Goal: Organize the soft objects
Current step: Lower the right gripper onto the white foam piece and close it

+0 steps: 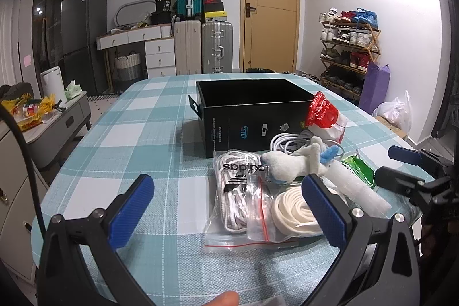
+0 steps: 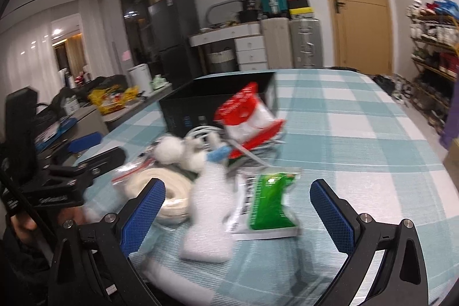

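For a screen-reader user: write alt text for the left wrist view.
The open left gripper hovers empty over a teal-and-white checked tablecloth, facing a pile of soft items: clear zip bags of white shoelaces, a white plush toy, a coiled white cable. Behind the pile stands an open black cardboard box; the right gripper enters from the right.

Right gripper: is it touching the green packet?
Apart. The right wrist view shows the open right gripper with tablecloth visible between both fingers and the green packet.
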Demonstrator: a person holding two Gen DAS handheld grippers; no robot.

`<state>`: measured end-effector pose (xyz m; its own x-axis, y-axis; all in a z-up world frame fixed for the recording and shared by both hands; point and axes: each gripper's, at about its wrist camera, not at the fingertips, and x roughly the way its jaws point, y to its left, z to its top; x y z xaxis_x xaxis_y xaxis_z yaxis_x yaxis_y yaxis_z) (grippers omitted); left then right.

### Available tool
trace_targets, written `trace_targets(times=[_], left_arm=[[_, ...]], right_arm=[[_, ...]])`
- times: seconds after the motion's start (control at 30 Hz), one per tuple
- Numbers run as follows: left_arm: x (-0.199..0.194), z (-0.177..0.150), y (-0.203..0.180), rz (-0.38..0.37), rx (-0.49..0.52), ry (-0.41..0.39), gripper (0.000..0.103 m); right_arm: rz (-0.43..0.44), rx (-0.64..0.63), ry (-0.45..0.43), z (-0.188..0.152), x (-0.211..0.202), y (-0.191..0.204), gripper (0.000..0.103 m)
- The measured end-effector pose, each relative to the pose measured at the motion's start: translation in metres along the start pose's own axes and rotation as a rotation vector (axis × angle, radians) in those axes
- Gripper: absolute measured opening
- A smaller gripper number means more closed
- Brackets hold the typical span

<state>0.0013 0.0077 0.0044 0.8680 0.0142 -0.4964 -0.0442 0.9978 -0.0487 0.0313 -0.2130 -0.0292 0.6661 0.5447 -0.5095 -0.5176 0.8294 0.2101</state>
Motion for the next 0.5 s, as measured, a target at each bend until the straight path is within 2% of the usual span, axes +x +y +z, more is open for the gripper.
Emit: trace_targets(times=[0.17, 0.33, 0.43, 0.5], left_arm=[[0.001, 0.000, 0.001, -0.058, -0.029, 0.018, 0.103], [0.000, -0.001, -0.003, -0.095, -0.023, 0.012, 0.103], [-0.001, -0.001, -0.006, -0.115, -0.009, 0.009, 0.100], [0.001, -0.002, -0.010, -0.137, 0.016, 0.028, 0.090]], right_arm=[[0.033, -0.005, 0.000, 0.001, -0.001, 0.000, 0.101], [0.101, -0.063, 0.027, -0.001, 0.004, 0.016, 0.087], [0.123, -0.083, 0.049, -0.003, 0.009, 0.022, 0.083], [0.134, -0.091, 0.066, -0.005, 0.013, 0.025, 0.076]])
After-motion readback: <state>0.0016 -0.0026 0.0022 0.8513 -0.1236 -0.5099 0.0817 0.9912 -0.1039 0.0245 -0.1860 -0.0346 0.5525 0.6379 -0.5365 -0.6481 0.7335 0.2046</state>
